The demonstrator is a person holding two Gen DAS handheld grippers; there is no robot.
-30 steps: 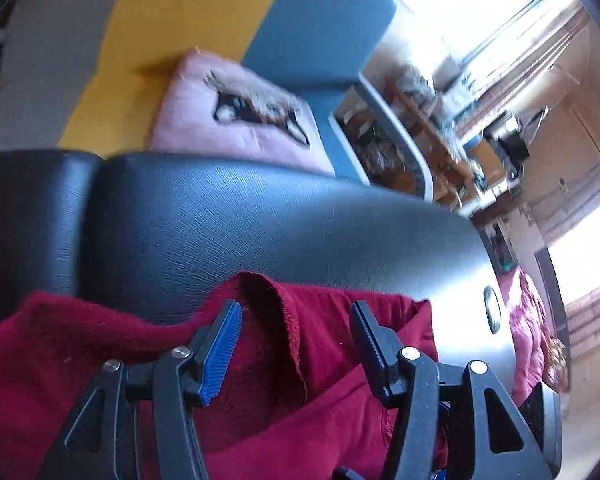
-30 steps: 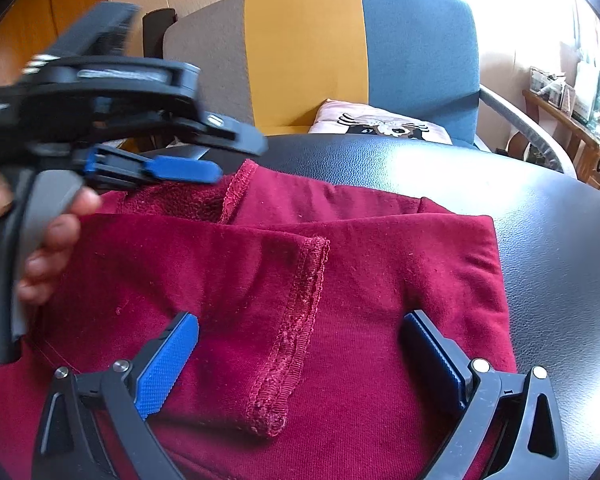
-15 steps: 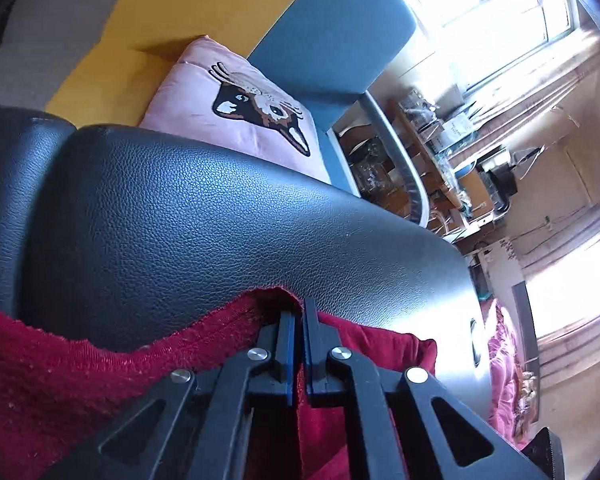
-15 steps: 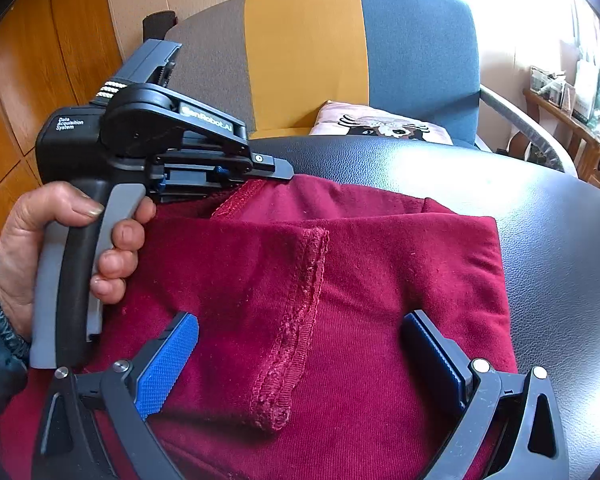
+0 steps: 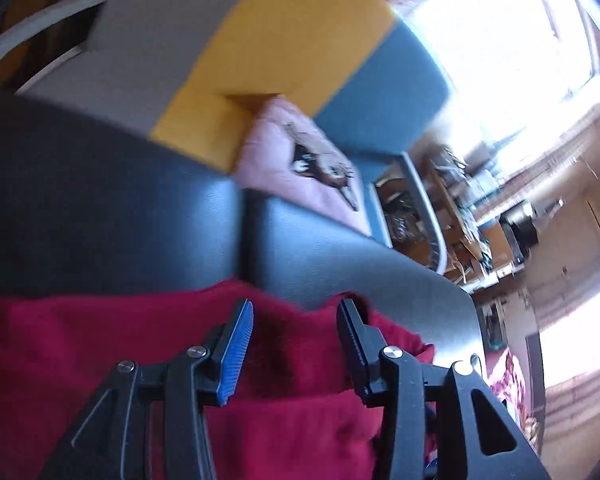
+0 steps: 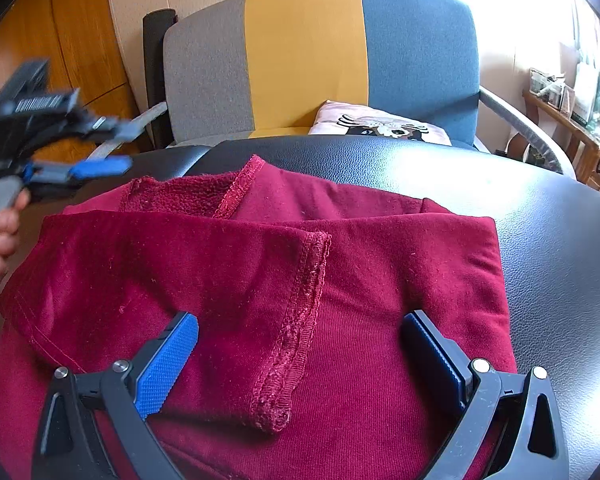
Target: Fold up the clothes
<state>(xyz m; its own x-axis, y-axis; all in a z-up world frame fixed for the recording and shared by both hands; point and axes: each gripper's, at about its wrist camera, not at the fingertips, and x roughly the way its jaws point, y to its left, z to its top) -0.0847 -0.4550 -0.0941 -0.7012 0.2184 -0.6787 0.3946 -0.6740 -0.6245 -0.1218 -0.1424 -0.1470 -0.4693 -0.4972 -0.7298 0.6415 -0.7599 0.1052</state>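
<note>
A dark red garment lies folded on the black leather table, a hemmed sleeve laid across its middle. My right gripper stands open just over its near part, the sleeve's hem between the wide-spread fingers. In the right wrist view my left gripper is blurred at the far left, held off the cloth's left corner by a hand. Its jaws are opening and nothing is between them. In the left wrist view the left gripper shows the garment beyond the parted blue pads.
Behind the table stands a chair with a grey, yellow and blue back and a pink cushion on its seat. A cluttered shelf runs along the right wall. Bare black tabletop lies right of the garment.
The left gripper, shut on the garment's far edge half a second ago, has let go and swung away to the left with its jaws apart. The right gripper has stayed put.
</note>
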